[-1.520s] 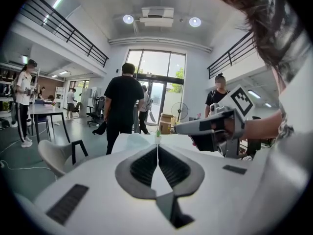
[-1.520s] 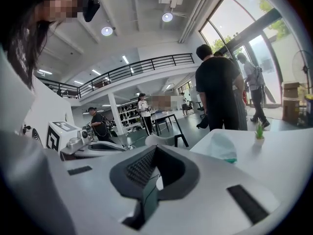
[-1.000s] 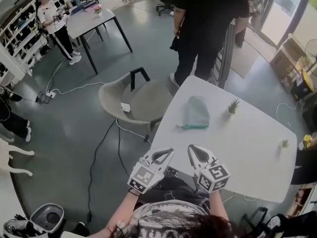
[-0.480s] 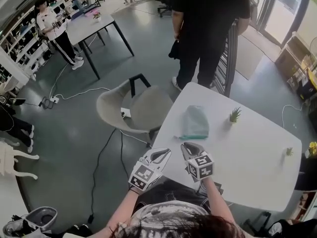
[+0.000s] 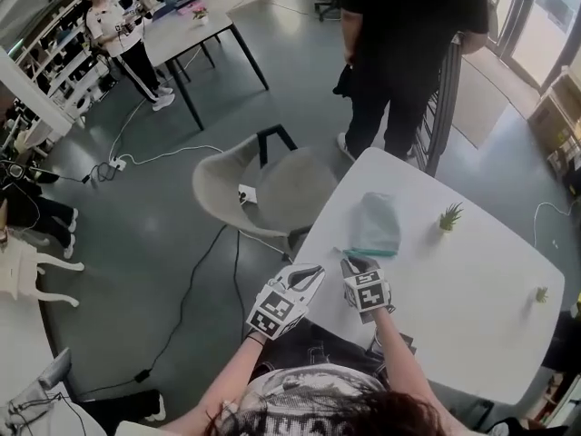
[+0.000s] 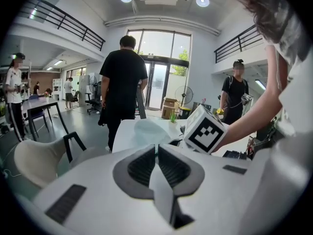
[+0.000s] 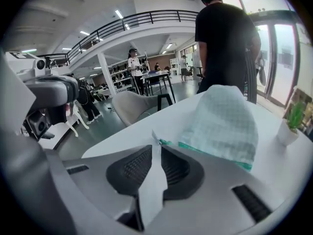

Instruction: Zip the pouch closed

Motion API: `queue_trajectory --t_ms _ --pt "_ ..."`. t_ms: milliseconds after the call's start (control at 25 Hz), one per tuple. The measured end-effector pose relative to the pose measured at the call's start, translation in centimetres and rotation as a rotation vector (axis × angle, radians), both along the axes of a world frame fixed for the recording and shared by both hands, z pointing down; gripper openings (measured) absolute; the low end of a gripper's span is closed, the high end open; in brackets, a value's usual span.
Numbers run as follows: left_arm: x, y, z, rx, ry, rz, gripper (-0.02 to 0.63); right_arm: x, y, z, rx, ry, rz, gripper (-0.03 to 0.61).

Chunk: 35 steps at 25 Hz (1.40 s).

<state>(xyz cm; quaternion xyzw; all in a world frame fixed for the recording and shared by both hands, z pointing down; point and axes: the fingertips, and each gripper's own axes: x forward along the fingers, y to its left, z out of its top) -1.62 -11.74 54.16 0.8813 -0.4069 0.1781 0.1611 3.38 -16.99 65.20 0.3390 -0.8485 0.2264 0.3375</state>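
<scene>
Pouch [image 5: 377, 225] lies flat on the white table [image 5: 472, 289], its teal zipper edge [image 5: 368, 252] on the side facing the person. A small potted plant [image 5: 448, 217] stands near the pouch, on its far right.

Right gripper [image 5: 352, 263]: jaws together, nothing between them, tips just beside the left end of the zipper edge. Contact cannot be confirmed.

Left gripper [image 5: 309, 272]: jaws together, empty, to the left of the pouch at the table edge, apart from the fabric.

Status: neither of the 2 grippers holds the pouch or the slider. The slider itself cannot be made out. Judged progress: approach only. Bracing the pouch, gripping the slider and pulling it along the zipper all remain.
</scene>
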Motion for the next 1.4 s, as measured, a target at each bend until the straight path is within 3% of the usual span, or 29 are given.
queue_trajectory --t_ms 320,520,720,1240,1400 --pt "-0.2 -1.3 0.9 -0.042 -0.007 0.074 0.014 -0.1 0.0 1.8 -0.096 -0.009 0.084 0.051" --pt "-0.6 -3.0 1.8 -0.064 -0.009 0.136 0.014 -1.0 -0.1 2.4 -0.113 0.017 0.089 0.057" --pt "-0.1 -3.8 3.2 -0.086 -0.032 0.226 0.014 -1.0 -0.2 2.9 -0.130 0.048 0.117 0.014" --pt "1.0 -7.0 8.6 -0.176 -0.096 0.387 0.015 0.0 0.2 0.7 -0.147 -0.021 0.158 0.005" --pt "2.2 -7.0 9.8 -0.189 -0.096 0.479 0.100 0.7 0.3 0.6 -0.150 -0.015 0.177 0.005"
